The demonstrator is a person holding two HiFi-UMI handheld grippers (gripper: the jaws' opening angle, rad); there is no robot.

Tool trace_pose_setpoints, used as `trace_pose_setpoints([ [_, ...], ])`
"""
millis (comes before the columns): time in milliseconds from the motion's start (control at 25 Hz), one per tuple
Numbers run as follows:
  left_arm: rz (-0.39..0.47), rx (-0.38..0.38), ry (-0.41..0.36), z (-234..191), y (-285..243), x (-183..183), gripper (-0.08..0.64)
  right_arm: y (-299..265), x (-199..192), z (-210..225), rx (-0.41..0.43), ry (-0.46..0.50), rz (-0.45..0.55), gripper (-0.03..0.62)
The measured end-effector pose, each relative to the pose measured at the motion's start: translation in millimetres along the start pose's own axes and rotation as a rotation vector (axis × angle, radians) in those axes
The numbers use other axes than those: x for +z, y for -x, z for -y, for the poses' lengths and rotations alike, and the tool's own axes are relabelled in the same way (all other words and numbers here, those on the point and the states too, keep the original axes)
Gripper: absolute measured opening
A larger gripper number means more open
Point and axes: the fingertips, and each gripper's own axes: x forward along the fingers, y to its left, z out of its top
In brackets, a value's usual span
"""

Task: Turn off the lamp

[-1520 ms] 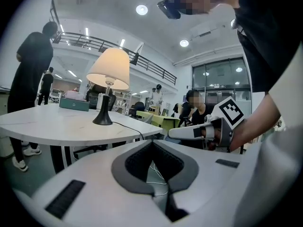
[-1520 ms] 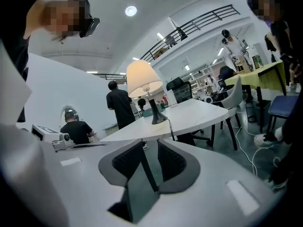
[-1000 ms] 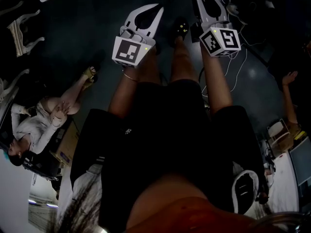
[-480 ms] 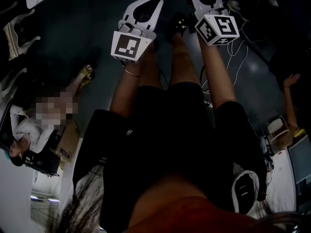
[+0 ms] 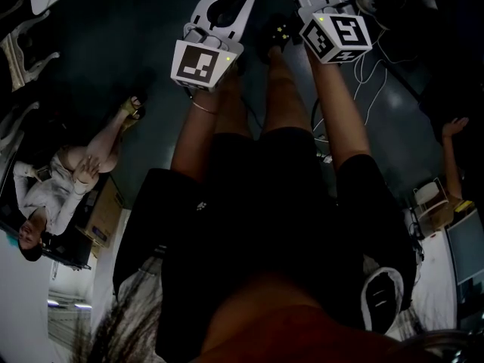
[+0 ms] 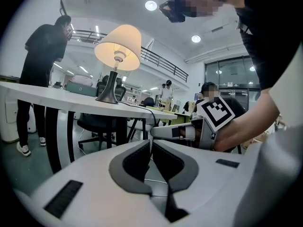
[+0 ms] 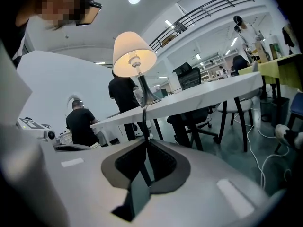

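Both grippers have slid toward the head view's top edge. The right gripper (image 7: 144,140) has just been closing, apparently on nothing, and the left gripper (image 6: 150,142) sits closed and empty. Only the gripper views show the lit lamp (image 6: 118,46), upper left on a table (image 6: 47,92). It is probably light and top-heavy with a flimsy shade, so hold the base.

A long white table (image 6: 57,97) crosses the left of the left gripper view, with a black swivel chair (image 6: 97,126) beneath it and a person in dark clothes (image 6: 45,46) standing at upper left. Round ceiling lights (image 6: 151,5) glow above a dark balcony railing (image 6: 161,63). In the right gripper view, white cables (image 7: 267,157) trail across the floor at lower right.
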Motion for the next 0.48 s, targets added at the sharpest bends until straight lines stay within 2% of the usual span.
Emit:
trace_pose_setpoints([
  [200,-0.014,-0.013,-0.011,5,-2,-4,0.008,6,2,-6,0.038,-0.011,-0.001,0.008],
  [360,-0.021,-0.031,0.040,8,-3,-9,0.008,12,6,-5,0.066,-0.047,0.012,0.007],
  [480,-0.034,-0.026,-0.002,5,-4,-11,0.008,16,11,-5,0.088,-0.073,0.027,0.006],
])
